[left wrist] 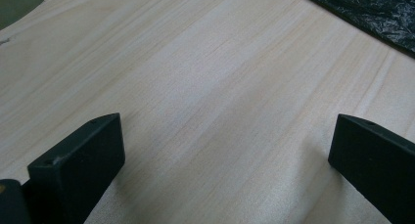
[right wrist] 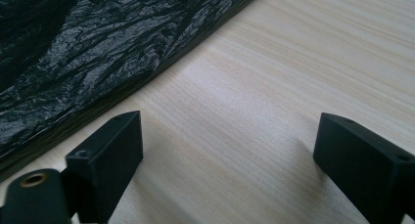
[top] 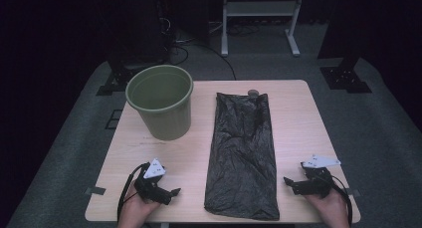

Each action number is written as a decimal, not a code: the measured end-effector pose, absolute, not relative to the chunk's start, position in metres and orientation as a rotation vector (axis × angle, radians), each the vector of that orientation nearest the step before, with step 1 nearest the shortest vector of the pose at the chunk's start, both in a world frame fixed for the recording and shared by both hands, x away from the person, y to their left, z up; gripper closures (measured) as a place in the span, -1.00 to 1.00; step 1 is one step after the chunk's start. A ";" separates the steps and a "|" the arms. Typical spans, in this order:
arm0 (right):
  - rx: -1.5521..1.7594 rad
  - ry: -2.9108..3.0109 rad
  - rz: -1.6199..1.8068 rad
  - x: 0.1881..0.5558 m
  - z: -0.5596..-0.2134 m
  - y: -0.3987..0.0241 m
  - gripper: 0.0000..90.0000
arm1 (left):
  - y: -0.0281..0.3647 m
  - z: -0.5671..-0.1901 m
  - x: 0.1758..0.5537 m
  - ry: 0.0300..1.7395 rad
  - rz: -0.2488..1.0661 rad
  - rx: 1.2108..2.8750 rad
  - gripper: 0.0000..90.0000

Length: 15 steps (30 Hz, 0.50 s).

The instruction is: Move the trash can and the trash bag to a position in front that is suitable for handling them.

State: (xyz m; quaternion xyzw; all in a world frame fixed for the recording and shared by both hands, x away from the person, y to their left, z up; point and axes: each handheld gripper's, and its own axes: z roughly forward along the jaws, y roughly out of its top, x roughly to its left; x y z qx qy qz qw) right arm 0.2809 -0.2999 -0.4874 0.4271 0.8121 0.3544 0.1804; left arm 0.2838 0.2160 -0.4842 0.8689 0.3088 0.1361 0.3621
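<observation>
Both grippers are resting released on the table [top: 298, 113]: left gripper [top: 171, 192] and right gripper [top: 288, 182] are flanking the near end of the flat black bag [top: 244, 153], holding nothing. Advisable: pinch one layer at the bag's near edge. The small object [top: 253, 93] beyond the bag is staying indistinct; the green bin [top: 160, 108] interior is partly hidden.

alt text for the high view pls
A black bag lies flat down the middle of a wooden table, a green bin upright to its left. Near the front edge, an open left claw and right claw flank it.
</observation>
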 end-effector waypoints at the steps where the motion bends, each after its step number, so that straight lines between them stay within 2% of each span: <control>1: 1.203 2.291 1.006 0.280 -0.487 -0.301 -0.66 | 0.216 -0.484 0.284 0.796 0.351 2.238 -1.00; 2: 1.203 2.291 1.006 0.280 -0.487 -0.301 -0.66 | 0.216 -0.484 0.284 0.796 0.351 2.238 -1.00; 4: 1.205 2.284 1.012 0.278 -0.486 -0.301 -0.49 | 0.216 -0.484 0.284 0.796 0.351 2.238 -1.00; 7: 1.194 2.286 1.025 0.275 -0.483 -0.302 0.02 | 0.216 -0.484 0.284 0.800 0.354 2.236 -1.00; 8: 1.197 2.283 1.026 0.275 -0.483 -0.302 0.04 | 0.216 -0.484 0.284 0.801 0.354 2.236 -1.00; 10: 1.202 2.286 1.027 0.274 -0.482 -0.302 0.30 | 0.216 -0.484 0.284 0.801 0.354 2.236 -1.00; 13: 1.194 2.297 1.031 0.274 -0.481 -0.302 0.38 | 0.216 -0.484 0.284 0.802 0.355 2.235 -1.00; 14: 1.190 2.326 1.064 0.274 -0.480 -0.301 0.52 | 0.216 -0.484 0.284 0.802 0.355 2.235 -1.00; 15: 1.190 2.326 1.064 0.274 -0.480 -0.301 0.52 | 0.216 -0.484 0.284 0.802 0.354 2.235 -1.00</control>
